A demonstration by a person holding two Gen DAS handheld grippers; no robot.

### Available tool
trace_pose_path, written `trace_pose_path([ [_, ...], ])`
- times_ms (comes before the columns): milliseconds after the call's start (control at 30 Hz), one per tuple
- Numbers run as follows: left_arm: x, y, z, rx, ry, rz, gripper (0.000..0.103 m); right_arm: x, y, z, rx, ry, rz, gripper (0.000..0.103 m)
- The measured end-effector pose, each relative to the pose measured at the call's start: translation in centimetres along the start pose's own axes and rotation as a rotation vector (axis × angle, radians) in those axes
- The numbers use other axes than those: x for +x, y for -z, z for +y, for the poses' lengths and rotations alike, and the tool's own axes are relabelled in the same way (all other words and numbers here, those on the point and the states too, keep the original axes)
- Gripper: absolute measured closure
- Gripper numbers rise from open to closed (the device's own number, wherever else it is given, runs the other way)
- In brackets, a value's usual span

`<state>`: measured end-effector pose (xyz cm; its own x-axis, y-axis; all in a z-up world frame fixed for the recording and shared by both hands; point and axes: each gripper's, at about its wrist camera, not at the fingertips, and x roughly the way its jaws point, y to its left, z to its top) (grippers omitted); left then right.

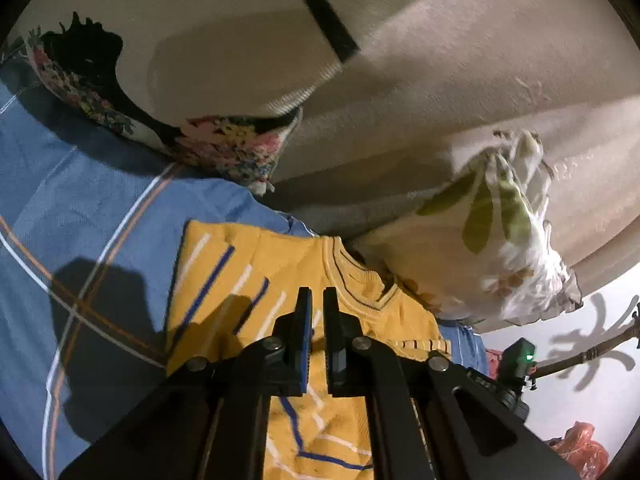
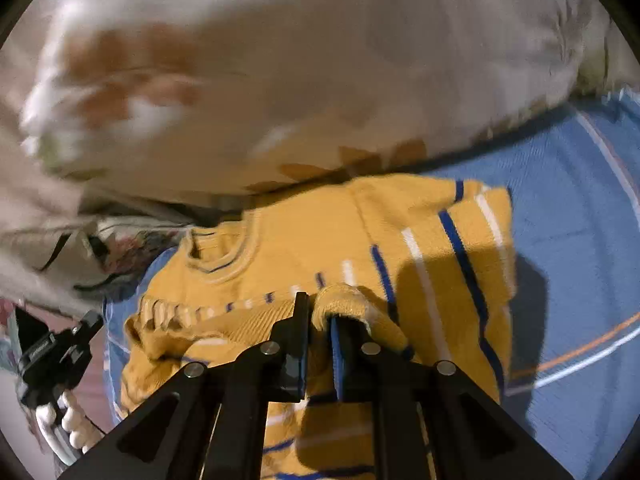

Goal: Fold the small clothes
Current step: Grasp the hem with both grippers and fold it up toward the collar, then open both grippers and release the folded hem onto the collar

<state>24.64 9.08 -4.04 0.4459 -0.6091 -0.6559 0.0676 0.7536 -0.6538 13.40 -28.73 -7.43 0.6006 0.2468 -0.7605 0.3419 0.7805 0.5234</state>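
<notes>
A yellow sweater [image 1: 248,264] with blue and white stripes lies on the blue bedsheet [image 1: 80,200], its collar toward the pillows [image 1: 492,248]. The left claw [image 1: 317,300] hangs over it, fingers nearly together with only a narrow gap and nothing between them. The right claw [image 2: 320,308] pinches a bunched fold of the sweater [image 2: 348,300] near its striped edge.

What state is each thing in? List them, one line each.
Yellow sweater: lying on the bed, partly folded, cuff lifted.
Left gripper: nearly shut, nothing visibly held.
Right gripper: shut on the sweater's ribbed cuff.
Blue bedsheet: spread out under the sweater.
Leaf-print pillow: beside the sweater's collar.
</notes>
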Motion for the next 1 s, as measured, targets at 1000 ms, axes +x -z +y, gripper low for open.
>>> trace_pose_path([
  [1000,1.5,0.8,-4.4,0.406,-0.247,0.021,0.098,-9.3,4.4,-2.4,-0.054,0.061,-0.136,0.056],
])
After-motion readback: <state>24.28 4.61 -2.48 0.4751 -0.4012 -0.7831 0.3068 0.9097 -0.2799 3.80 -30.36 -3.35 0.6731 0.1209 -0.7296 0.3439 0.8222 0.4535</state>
